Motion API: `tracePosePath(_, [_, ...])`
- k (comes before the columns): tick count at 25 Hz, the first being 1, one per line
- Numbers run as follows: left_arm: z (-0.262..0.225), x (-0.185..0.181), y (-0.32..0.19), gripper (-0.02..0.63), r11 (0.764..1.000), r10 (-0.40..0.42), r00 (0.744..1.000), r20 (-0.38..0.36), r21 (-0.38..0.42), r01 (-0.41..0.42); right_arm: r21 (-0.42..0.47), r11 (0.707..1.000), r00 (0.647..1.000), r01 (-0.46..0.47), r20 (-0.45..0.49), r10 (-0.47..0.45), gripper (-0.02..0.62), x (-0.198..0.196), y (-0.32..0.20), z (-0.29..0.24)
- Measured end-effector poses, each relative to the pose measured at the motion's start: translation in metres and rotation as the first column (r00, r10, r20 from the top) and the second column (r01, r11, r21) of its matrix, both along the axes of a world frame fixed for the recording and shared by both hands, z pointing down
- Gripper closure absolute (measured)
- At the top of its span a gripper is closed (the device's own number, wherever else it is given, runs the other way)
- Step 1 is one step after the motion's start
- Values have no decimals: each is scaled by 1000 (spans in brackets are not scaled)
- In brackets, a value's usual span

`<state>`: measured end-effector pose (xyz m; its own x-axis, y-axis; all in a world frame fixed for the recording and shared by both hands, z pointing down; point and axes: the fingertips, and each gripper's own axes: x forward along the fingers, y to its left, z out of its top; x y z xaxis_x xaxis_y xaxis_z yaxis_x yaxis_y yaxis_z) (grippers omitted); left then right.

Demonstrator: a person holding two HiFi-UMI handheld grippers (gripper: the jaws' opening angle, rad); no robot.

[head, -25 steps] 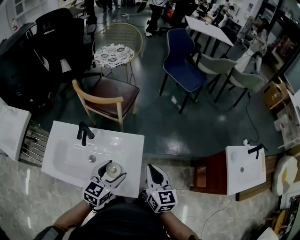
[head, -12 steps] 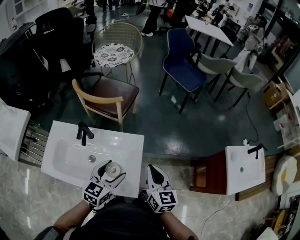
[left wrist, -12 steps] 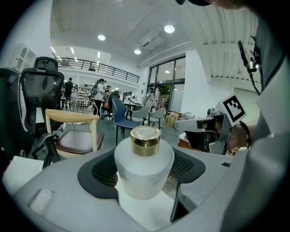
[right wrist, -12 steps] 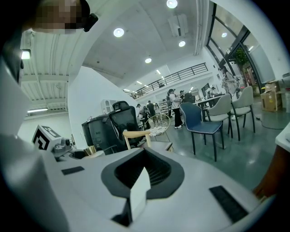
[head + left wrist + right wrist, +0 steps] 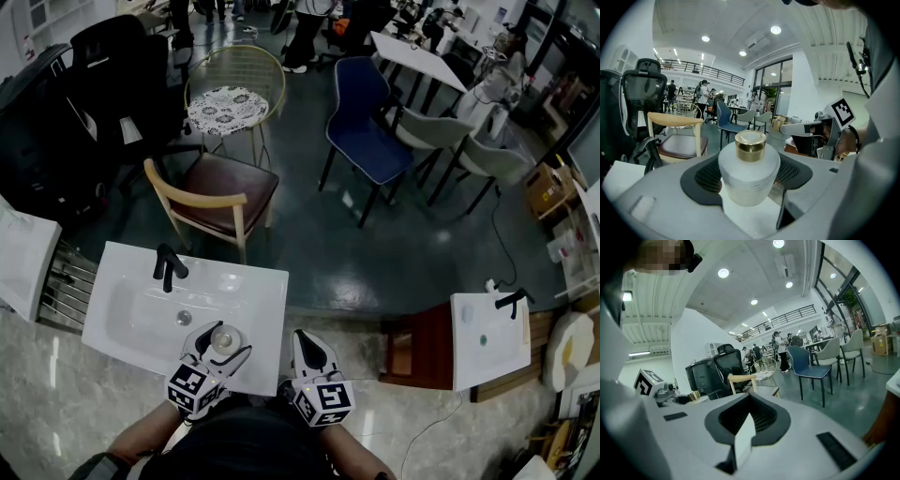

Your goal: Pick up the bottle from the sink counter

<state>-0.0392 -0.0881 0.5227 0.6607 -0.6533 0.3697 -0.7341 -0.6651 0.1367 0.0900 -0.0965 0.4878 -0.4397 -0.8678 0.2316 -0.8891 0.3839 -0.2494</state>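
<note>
Almost nothing has changed over the last 1 second: in the head view both tools sit where they were, and the bottle has drifted only a hair towards the near edge, if at all. The left gripper stays wrapped round it, 1 jaw on each side. Its own view shows the frosted white body seated in the dark curved pads, which appear to press against it, with the gold cap standing upright above them. I judge the jaws clamped on the bottle.

The bottle stands at the near right corner of the white sink counter, near and right of the basin drain and well apart from the black faucet at the far side. White counter shows beneath it in the left gripper view, so it seems not yet raised.

The right gripper hovers just right of the counter's edge. Its 2 jaws are drawn together with only a thin pale slit between them, and they carry nothing.

For the task, this stillness reads as the grasp being settled and the lift not yet begun. The next move should be a straight rise, keeping the bottle upright so the smooth, rounded body does not slip in the pads
</note>
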Motion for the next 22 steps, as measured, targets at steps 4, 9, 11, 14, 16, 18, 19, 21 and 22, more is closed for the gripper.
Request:
tracePosePath(4, [1, 0, 1, 268, 1000, 0, 1000, 0, -2, 0, -1, 1000, 1000, 1, 1, -1, 588, 0, 0, 1])
tracePosePath(9, [1, 2, 1, 268, 1000, 2, 1000, 6, -2, -2, -3, 1000, 1000, 2, 4, -2, 588, 1, 1, 1])
tracePosePath(11, [2, 2, 0, 268, 1000, 1, 1000, 5, -2, -1, -4, 1000, 1000, 2, 4, -2, 588, 1, 1, 1])
tracePosePath(14, [2, 1, 0, 268, 1000, 0, 1000, 5, -2, 0, -3, 1000, 1000, 1, 4, -1, 588, 1, 1, 1])
tracePosePath(16, [2, 2, 0, 268, 1000, 0, 1000, 5, -2, 0, -4, 1000, 1000, 0, 5, 0, 589, 2, 1, 1])
tracePosePath(18, [2, 3, 0, 268, 1000, 0, 1000, 5, -2, 0, -6, 1000, 1000, 0, 7, 0, 588, 3, 2, 2])
tracePosePath(19, [2, 4, 0, 268, 1000, 0, 1000, 5, -1, 0, -6, 1000, 1000, 0, 8, 0, 589, 3, 2, 2])
tracePosePath(21, [3, 4, 1, 268, 1000, 1, 1000, 5, -1, -1, -6, 1000, 1000, 0, 9, 0, 588, 4, 3, 2])
tracePosePath(22, [3, 5, 1, 268, 1000, 1, 1000, 5, -1, -1, -6, 1000, 1000, 0, 10, 0, 588, 4, 3, 3])
